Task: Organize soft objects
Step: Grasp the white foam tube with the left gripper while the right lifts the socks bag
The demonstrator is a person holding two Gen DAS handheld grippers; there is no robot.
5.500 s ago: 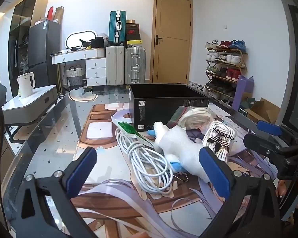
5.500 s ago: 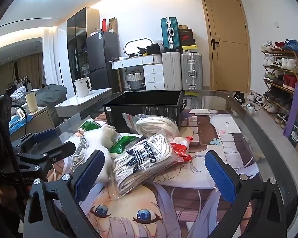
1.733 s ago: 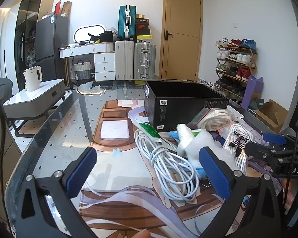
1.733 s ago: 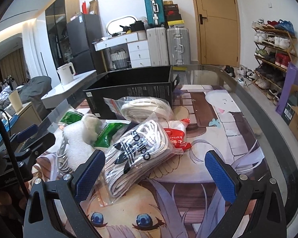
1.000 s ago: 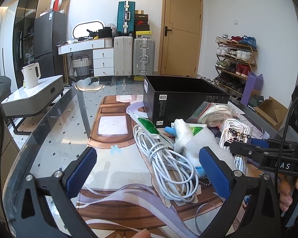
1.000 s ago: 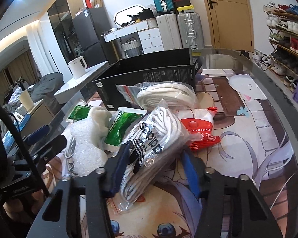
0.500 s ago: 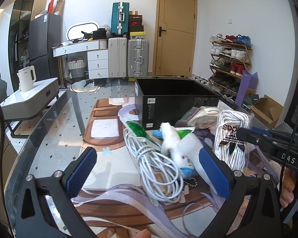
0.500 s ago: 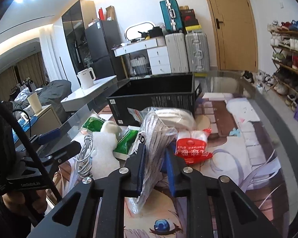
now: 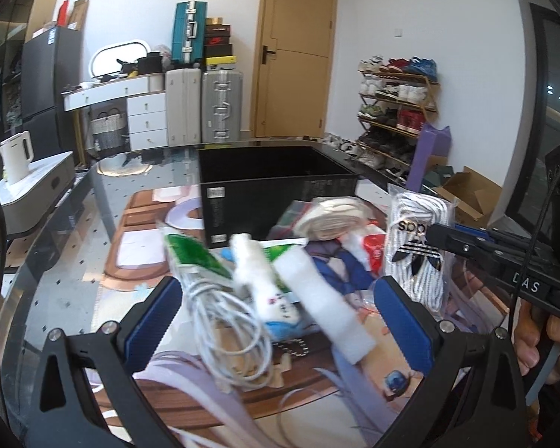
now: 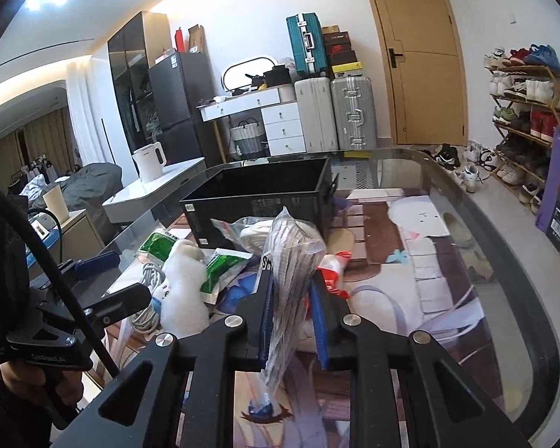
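My right gripper [image 10: 289, 300] is shut on a clear bag of white Adidas socks [image 10: 293, 261] and holds it upright above the mat; the bag also shows in the left wrist view [image 9: 418, 246]. My left gripper [image 9: 280, 321] is open and empty over a white plush toy [image 9: 268, 291] and a coiled white cable [image 9: 227, 321]. A black open box [image 9: 272, 186] stands behind the pile; it also shows in the right wrist view [image 10: 257, 194]. A bagged beige roll [image 9: 336, 216], green packets [image 10: 224, 265] and a red balloon pack [image 10: 334, 272] lie in front of it.
The objects lie on an anime-print mat [image 10: 422, 261] on a dark glass table [image 9: 74, 224]. A white foam block [image 9: 324, 306] lies beside the plush. Suitcases [image 9: 205, 104], a shoe rack [image 9: 395, 112] and a door stand in the background.
My right gripper closed on the sock bag and lifted it upright off the mat. My left gripper moved slightly nearer the plush and cable, still open.
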